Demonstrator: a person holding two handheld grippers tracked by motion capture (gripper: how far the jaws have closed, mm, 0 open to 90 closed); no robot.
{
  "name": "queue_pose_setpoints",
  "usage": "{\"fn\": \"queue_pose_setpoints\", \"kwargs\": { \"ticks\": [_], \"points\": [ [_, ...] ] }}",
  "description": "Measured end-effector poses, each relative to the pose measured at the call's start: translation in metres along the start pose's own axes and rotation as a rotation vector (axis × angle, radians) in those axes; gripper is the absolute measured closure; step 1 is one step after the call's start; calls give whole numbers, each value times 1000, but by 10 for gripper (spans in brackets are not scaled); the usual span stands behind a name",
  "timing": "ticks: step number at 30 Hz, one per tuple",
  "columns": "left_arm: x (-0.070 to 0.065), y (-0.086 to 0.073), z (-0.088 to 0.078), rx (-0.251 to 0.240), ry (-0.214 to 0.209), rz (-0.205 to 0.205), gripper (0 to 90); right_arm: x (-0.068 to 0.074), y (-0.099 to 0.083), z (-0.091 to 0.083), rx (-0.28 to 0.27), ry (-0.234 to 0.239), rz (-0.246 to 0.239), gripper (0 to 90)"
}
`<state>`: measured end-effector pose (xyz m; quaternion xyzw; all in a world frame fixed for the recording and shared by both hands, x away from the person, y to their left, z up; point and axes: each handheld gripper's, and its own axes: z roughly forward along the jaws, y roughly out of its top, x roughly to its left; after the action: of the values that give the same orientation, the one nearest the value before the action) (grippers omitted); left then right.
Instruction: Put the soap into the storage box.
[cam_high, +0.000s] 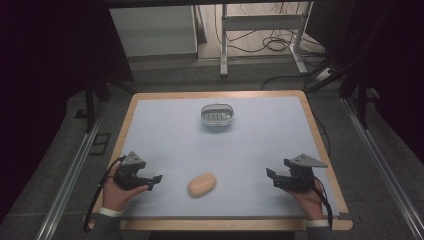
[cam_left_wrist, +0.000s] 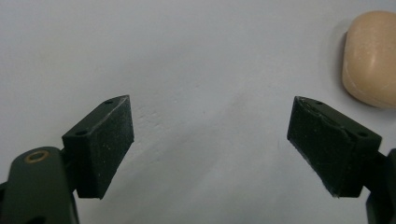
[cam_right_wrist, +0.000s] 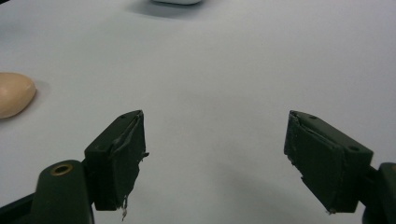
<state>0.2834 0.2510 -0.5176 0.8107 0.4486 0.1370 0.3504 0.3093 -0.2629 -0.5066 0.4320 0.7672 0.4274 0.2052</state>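
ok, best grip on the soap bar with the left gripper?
Probably across the soap bar's short width at mid-length, coming down from above. It lies flat with its long axis slanting, rounded ends likely slippery. Left gripper is nearest, jaws open and empty.

Dim, soft overhead light; faint shadows, dark blurred surroundings.

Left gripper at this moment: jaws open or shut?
Open. In the left gripper view, the left gripper has its jaws spread wide over bare table, nothing between them; the soap bar lies off to one side.
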Motion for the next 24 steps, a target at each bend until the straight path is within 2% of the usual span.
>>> {"fn": "queue_pose_setpoints", "kwargs": {
  "ticks": [5, 14, 24],
  "points": [
    [-3, -3, -1, 4, 9, -1, 146, -4, -1, -2, 0, -11, 14, 211],
    [-5, -5, -1, -1, 4, 4, 145, -3, 1, -3, 6, -16, -3, 211],
    [-10, 4, -1, -7, 0, 18, 149, -5, -3, -11, -2, -46, 6, 207]
  ]
}}
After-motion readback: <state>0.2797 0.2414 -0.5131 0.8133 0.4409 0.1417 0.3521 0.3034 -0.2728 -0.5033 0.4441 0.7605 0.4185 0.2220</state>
